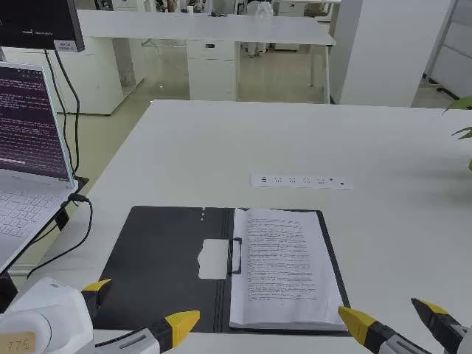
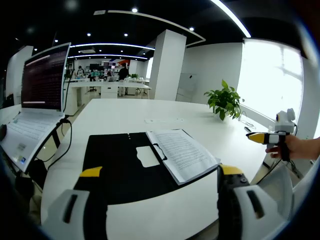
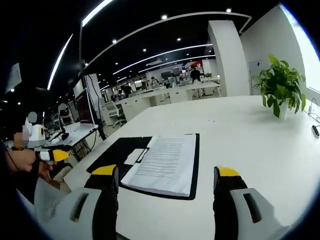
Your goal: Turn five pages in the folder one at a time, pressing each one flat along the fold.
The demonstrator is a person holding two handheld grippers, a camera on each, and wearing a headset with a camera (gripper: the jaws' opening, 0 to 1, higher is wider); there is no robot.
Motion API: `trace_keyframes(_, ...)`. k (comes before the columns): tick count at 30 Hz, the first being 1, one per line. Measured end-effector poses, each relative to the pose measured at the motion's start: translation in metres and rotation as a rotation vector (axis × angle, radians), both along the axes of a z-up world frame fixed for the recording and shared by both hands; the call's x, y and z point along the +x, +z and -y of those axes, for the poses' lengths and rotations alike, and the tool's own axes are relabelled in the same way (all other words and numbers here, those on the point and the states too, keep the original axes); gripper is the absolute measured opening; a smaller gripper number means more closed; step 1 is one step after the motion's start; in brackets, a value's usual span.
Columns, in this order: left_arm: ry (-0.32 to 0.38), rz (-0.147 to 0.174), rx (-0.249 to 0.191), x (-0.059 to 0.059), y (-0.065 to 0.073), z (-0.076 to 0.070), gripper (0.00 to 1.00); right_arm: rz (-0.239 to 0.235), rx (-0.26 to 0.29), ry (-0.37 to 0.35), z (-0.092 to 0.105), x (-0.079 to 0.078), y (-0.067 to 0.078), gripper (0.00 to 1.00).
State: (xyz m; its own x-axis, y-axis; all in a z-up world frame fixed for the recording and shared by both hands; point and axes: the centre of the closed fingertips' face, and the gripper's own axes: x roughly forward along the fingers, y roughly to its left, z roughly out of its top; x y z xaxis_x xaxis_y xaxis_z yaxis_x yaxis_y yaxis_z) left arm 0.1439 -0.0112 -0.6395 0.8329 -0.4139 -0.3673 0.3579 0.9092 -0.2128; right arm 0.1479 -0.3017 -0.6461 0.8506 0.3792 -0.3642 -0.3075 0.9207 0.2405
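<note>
Currently, the left tool and right tool hover, jaws spread, before the open folder.

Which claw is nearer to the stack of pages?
Right. The right claw sits just off the near corner of the pages; the left claw is over the bare black half of the folder.

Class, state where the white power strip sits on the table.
In the head view, the white power strip lies on the white table, just beyond the open black folder.
</note>
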Motion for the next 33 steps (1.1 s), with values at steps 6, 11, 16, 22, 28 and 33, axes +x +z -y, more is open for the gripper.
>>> trace_keyframes(6,-0.003,-0.006,0.003,0.0,-0.001,-0.001,0.91,0.006,0.005,-0.007,0.001,0.0,0.001,0.77)
trace_keyframes(11,-0.01,-0.009,0.006,-0.001,-0.002,0.001,0.91,0.008,0.005,-0.011,0.003,-0.002,0.001,0.77)
trace_keyframes(16,-0.013,-0.006,0.007,0.0,-0.002,0.002,0.91,0.014,0.002,-0.014,0.005,-0.002,0.004,0.77)
trace_keyframes(22,-0.021,-0.018,0.012,-0.001,-0.006,0.003,0.9,0.01,0.003,-0.014,0.003,-0.001,0.003,0.76)
trace_keyframes(28,-0.032,-0.028,0.013,-0.002,-0.009,0.005,0.89,0.003,-0.006,-0.004,0.002,-0.005,0.0,0.76)
trace_keyframes(33,-0.046,-0.02,0.01,0.0,-0.008,0.01,0.89,0.012,-0.006,-0.013,0.005,-0.004,0.003,0.77)
